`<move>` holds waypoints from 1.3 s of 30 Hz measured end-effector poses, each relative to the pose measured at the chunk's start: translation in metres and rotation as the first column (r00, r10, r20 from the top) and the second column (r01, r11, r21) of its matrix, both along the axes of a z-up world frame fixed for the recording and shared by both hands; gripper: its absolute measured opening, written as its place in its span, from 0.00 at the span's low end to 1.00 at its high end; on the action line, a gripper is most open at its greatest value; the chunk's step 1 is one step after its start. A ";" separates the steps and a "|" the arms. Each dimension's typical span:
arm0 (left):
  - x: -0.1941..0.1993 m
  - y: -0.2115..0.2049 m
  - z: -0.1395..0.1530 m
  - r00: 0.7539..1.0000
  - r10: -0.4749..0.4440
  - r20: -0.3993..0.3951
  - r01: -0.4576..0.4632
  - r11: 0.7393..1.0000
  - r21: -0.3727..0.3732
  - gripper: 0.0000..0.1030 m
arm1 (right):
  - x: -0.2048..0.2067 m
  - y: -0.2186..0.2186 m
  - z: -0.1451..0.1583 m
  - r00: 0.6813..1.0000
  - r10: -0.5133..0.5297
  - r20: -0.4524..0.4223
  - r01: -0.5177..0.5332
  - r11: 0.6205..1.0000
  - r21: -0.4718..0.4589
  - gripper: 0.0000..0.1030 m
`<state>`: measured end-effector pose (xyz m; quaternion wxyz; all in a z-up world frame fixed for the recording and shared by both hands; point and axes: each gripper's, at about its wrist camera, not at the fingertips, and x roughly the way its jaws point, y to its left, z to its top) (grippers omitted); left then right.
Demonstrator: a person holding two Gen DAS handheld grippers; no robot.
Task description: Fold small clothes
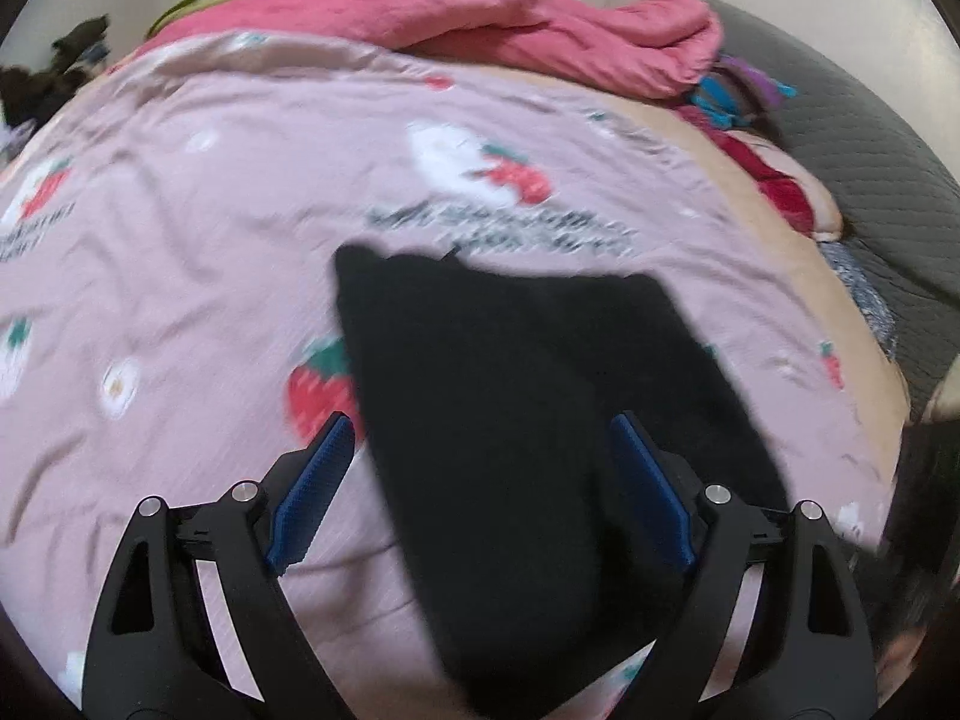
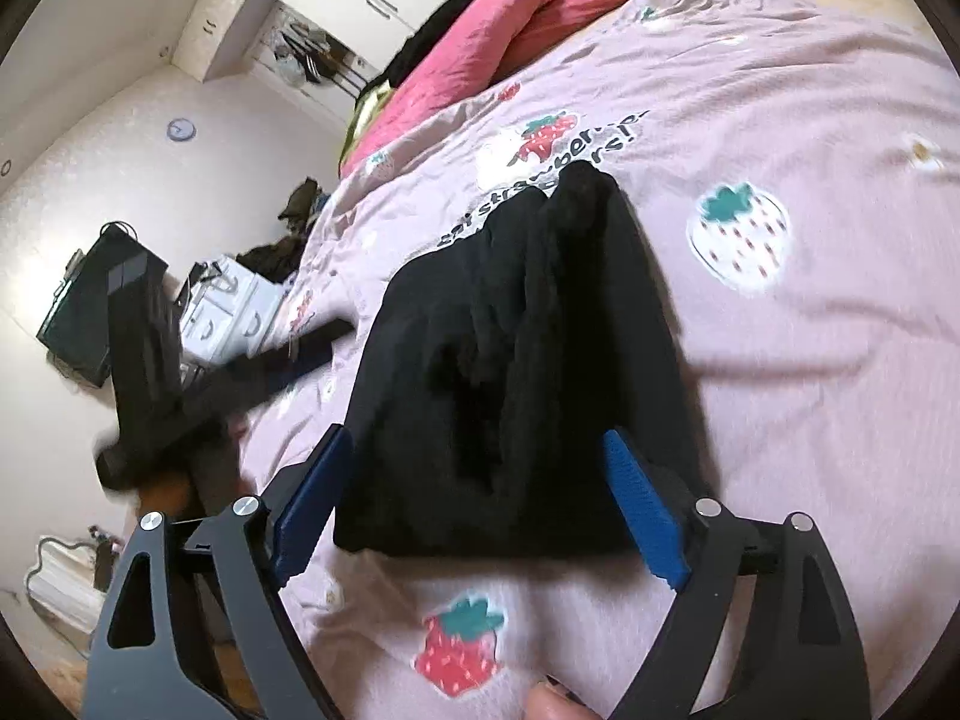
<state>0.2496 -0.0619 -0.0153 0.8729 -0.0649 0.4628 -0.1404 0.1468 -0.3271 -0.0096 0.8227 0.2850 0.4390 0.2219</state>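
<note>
Bed cover [image 1: 198, 276]: pale pink sheet with strawberry and flower prints plus dark lettering, fills most of both views; wrinkled, blurred in left wrist view.
Pink blanket [image 1: 528, 30]: bunched along far edge of the bed, darker pink, with other dark and coloured clothes piled by it.
Grey quilted surface [image 1: 864, 144]: right edge of left wrist view, beyond the sheet.
Room side [image 2: 120, 180]: white wall, white cupboards, dark items and a white drawer unit beside the bed, right wrist view only.
Black garment [image 2: 528, 360]: small dark cloth lying on the sheet, mid bed, near edge straight, far end rumpled into a peak over the lettering; fabric detail too dark to tell.
Same garment, left view [image 1: 528, 420]: lies between and beyond the fingers, blurred.
Left gripper [image 1: 480, 480]: jaws spread wide, blue pads [image 1: 318, 480] apart from cloth, nothing pinched; garment sits in the gap below.
Right gripper [image 2: 474, 492]: jaws spread wide, blue pads [image 2: 642, 510] flank the garment's near edge, not pressing it.
Left gripper seen from right [image 2: 228, 384]: dark blurred shape at bed's left edge, state unreadable there.
Fingertip [image 2: 552, 702]: person's finger at bottom edge.
</note>
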 end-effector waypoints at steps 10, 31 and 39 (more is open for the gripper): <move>-0.016 0.007 -0.024 0.999 0.007 -0.043 -0.008 1.000 -0.018 0.77 | 0.057 0.026 -0.011 0.991 0.068 -0.119 -0.083 0.989 -0.125 0.27; -0.030 -0.020 -0.028 0.997 -0.055 -0.053 0.054 0.998 -0.013 0.78 | 0.037 -0.018 -0.019 0.997 -0.041 -0.069 0.021 0.963 -0.268 0.58; -0.037 -0.016 -0.024 0.998 -0.046 -0.049 0.045 0.999 -0.015 0.79 | 0.010 -0.016 -0.001 0.999 -0.043 -0.025 0.032 0.935 -0.354 0.70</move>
